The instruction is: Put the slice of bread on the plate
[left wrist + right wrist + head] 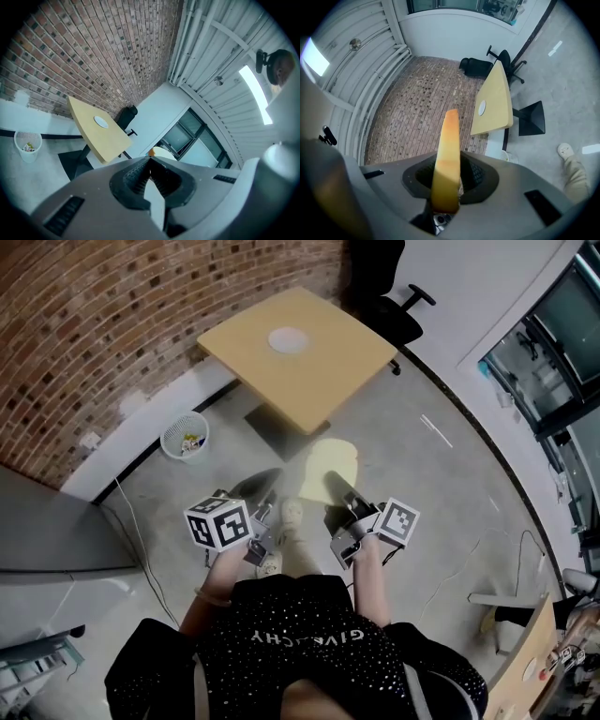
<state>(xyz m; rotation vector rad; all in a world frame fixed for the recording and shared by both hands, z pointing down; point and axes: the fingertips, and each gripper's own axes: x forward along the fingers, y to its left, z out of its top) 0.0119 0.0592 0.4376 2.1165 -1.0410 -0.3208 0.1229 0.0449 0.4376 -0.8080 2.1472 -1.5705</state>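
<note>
A pale slice of bread (334, 461) sticks out ahead of my right gripper (335, 484), which is shut on its near edge. In the right gripper view the bread (446, 154) stands on edge between the jaws of that gripper (449, 180). A small white plate (288, 338) lies on a light wooden table (323, 381) well ahead of me, and shows again as a plate (101, 122) in the left gripper view and a plate (482, 108) in the right gripper view. My left gripper (265, 480) is held level beside the right one, its tips (150, 159) touching with nothing between them.
A white mesh wastebasket (185, 437) stands by the brick wall (112, 324) left of the table. A black office chair (389, 306) sits behind the table. The table's dark base plate (281, 423) lies on the grey floor. Cables trail across the floor.
</note>
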